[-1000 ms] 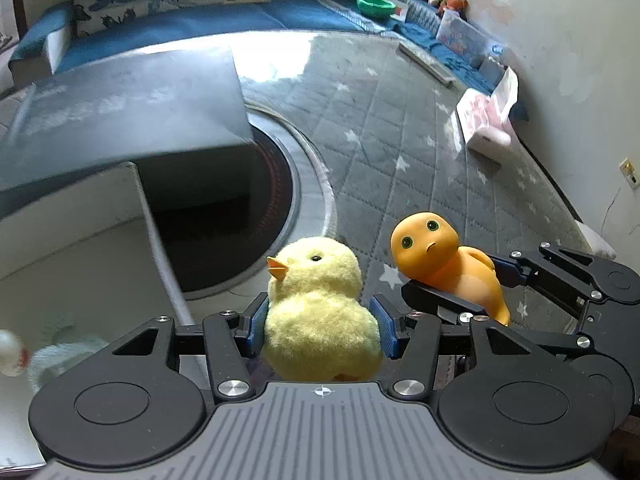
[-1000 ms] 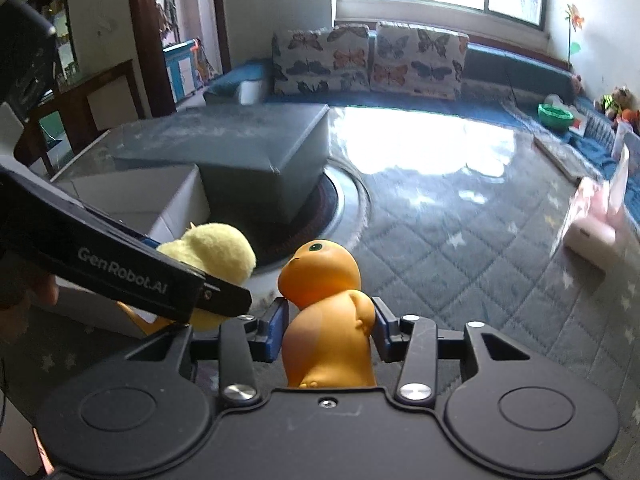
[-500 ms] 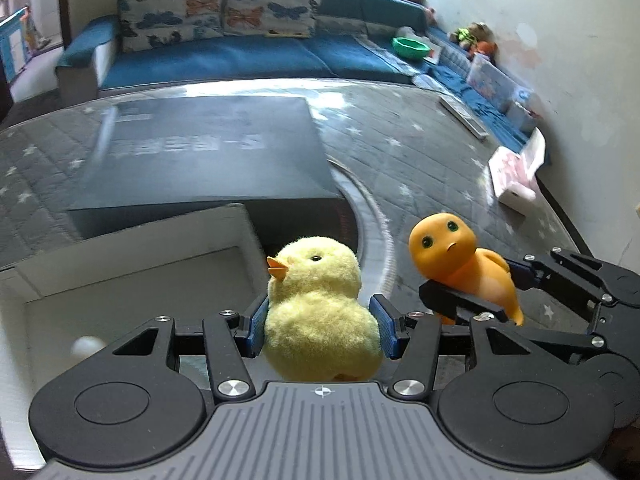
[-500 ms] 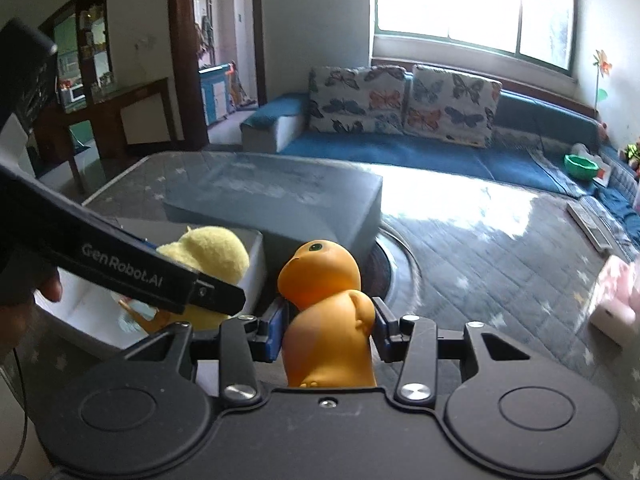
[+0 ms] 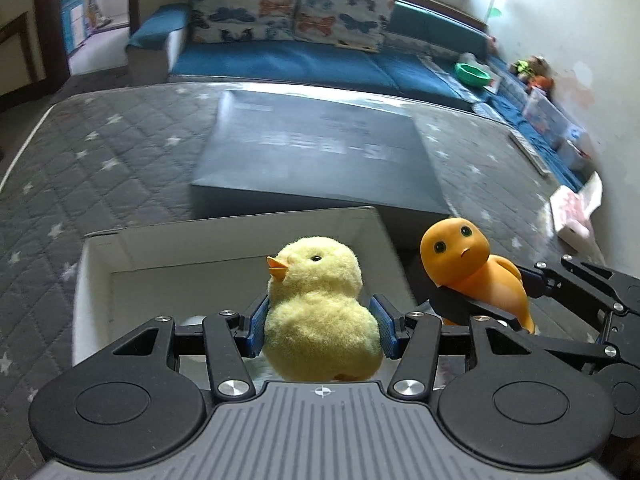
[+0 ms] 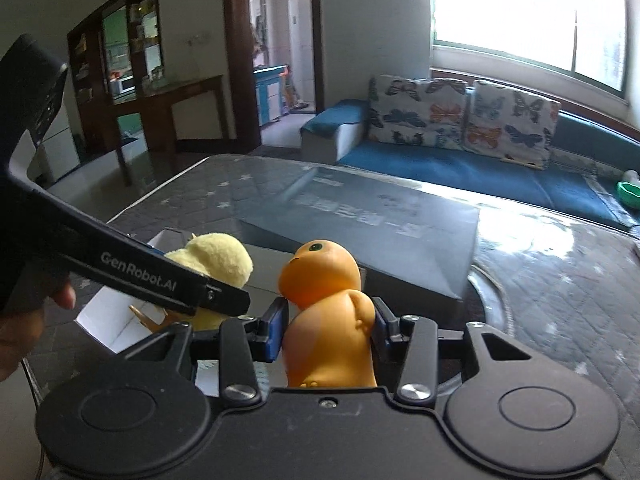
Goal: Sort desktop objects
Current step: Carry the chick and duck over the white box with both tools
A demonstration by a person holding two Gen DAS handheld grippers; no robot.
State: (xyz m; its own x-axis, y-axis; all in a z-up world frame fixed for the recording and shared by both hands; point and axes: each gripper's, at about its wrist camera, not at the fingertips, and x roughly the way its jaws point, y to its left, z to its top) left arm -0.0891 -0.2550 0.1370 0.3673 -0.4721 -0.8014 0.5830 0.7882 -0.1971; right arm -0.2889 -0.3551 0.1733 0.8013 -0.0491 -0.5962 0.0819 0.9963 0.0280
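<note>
Jaws of both grippers clamped on toys: left gripper [image 5: 320,330] on a yellow plush chick [image 5: 320,312], right gripper [image 6: 330,330] on an orange rubber duck [image 6: 326,312]. Quilted grey table [image 5: 100,168] carries a dark flat box [image 5: 320,152] mid-surface, with an open white box [image 5: 180,248] at its near edge. Chick hangs over the white box; duck just beside its right wall, over the table. Tissue pack [image 5: 576,216] at the table's right edge.
</note>
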